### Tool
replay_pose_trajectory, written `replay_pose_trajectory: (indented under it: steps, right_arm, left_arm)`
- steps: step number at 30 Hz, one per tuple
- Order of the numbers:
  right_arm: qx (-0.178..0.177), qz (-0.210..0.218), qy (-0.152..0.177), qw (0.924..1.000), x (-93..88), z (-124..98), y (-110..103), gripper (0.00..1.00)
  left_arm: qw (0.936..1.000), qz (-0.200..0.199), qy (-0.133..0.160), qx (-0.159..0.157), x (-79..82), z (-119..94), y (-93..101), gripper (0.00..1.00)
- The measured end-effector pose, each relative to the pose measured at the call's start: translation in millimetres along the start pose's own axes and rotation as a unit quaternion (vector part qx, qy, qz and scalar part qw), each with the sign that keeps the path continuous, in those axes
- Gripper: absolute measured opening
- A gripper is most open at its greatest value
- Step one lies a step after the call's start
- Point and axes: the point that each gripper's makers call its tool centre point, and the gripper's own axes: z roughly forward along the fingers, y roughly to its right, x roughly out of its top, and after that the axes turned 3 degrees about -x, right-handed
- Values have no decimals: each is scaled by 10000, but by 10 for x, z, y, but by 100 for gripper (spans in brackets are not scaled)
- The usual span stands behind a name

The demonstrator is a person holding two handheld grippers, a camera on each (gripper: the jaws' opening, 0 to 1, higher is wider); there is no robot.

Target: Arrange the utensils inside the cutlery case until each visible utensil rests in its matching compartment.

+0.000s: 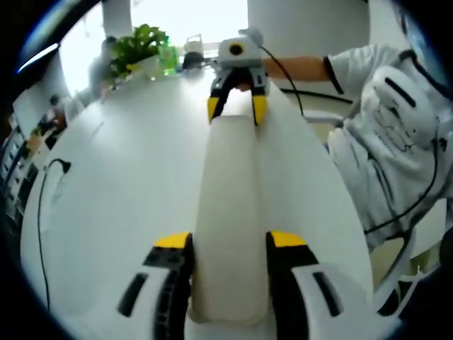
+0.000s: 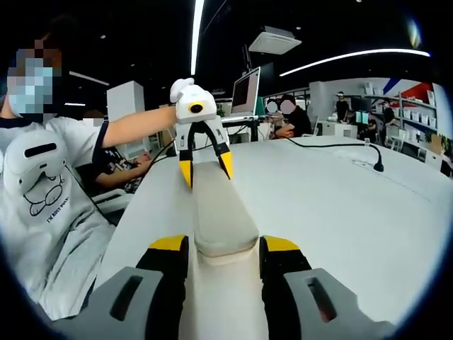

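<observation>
While held at both ends, case point(image 1: 226, 219) spans the gap between left tool point(image 1: 230, 244) and right tool point(image 1: 238, 106), lying lengthwise over the white worktop point(image 1: 120, 191). Clamped on one end by left tool, yellow-tipped jaws pressed against its two long sides; clamped on the far end by right tool, jaws likewise astride it. Seen from the right gripper view, same case point(image 2: 216, 212) runs from right tool point(image 2: 225, 248) straight out to left tool point(image 2: 206, 168), with worktop point(image 2: 340, 205) stretching away to one side. Whether resting on the worktop or lifted just clear, cannot tell. Closed, smooth, pale shell, rounded at the corners: likely rigid and light, probably slippery under hard jaw tips, so best gripped across the narrow width near each end, as now, and kept level to stop loose contents sliding. No utensils on show; lid apparently shut, so opening looks like the step in hand. Person in white printed shirt point(image 1: 396, 142) stands alongside, potted plant point(image 1: 138, 46) at the worktop's far edge.
</observation>
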Motion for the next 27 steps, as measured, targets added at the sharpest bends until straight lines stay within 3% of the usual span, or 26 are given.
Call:
replay_pose_trajectory:
  steps: [4, 27]
  right_arm:
    - [-28, -39, 64, 10000, 18, 13, 30, 36]
    - [52, 83, 134, 9999, 14, -10, 36, 35]
  left_arm:
    - [10000, -27, 21, 12, 0, 2, -8, 44]
    - [10000, -36, -62, -29, -15, 23, 9, 44]
